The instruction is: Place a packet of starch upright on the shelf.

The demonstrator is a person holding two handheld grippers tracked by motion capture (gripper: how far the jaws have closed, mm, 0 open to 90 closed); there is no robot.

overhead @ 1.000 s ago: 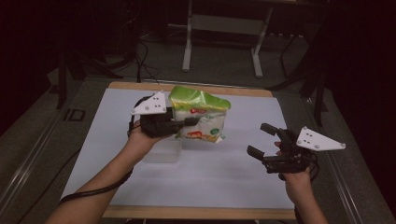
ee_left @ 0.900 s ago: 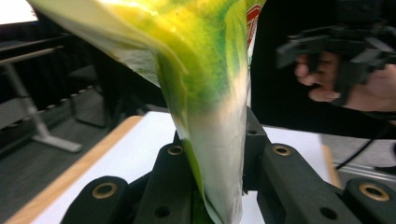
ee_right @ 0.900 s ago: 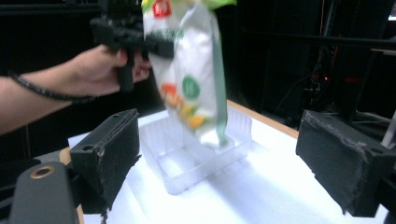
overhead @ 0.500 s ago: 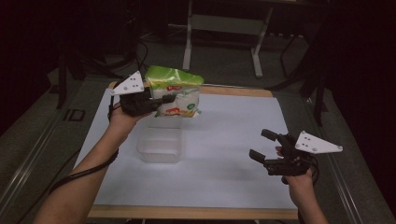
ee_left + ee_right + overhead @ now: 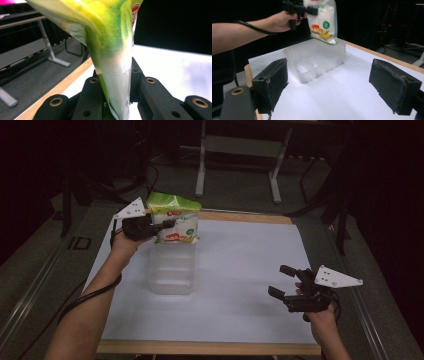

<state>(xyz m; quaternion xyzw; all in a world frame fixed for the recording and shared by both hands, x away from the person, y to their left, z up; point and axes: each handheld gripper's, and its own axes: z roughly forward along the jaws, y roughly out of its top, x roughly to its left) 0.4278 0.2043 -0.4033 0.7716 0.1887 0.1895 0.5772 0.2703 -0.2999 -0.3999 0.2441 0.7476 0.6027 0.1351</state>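
A green and white snack bag (image 5: 181, 229) hangs from my left gripper (image 5: 167, 224), which is shut on its side. The bag is upright above the far end of a clear plastic container (image 5: 171, 270) that stands on the white table (image 5: 245, 245). In the left gripper view the bag (image 5: 112, 50) rises from between the black jaws, pinched at its edge. My right gripper (image 5: 281, 281) hovers low over the table's near right, open, with nothing between its pads (image 5: 270, 82). Its view shows the container (image 5: 314, 62), the bag (image 5: 323, 22) and the left gripper (image 5: 298, 8) beyond.
The table has a wooden rim (image 5: 210, 347) at the front. A metal stand (image 5: 202, 167) and cables lie on the dark floor behind the table. A black cable (image 5: 87, 295) trails along the left forearm.
My left gripper has carried the bag leftward and farther back, and the bag has turned from lying flat to hanging upright over the container's far end. The right gripper has sunk slightly.
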